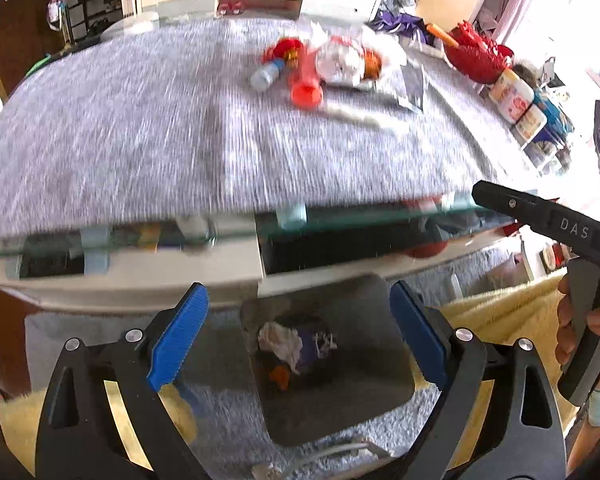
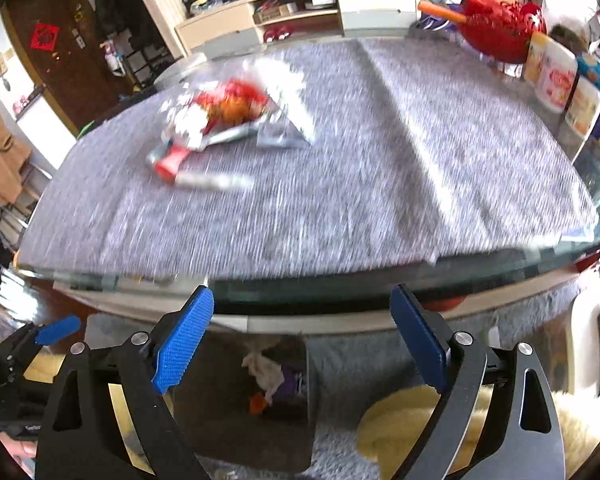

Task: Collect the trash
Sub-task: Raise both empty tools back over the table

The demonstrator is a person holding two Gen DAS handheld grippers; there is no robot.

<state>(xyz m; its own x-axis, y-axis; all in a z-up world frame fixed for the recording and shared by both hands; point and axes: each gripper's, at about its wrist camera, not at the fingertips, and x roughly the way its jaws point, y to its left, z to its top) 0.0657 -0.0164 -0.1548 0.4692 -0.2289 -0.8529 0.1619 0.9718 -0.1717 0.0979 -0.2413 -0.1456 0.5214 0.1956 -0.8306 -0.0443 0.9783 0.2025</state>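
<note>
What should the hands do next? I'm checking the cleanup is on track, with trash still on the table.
Probably reach the right gripper forward to the pile of wrappers on the table. Both it and the left gripper are open and empty, and the bin below already holds some trash.

Black two-finger tools with blue pads

Each tool (image 1: 298,336) (image 2: 302,340) has ribbed blue pads, silver screws and triangular cut-outs; white "DAS" lettering marks one.
</note>
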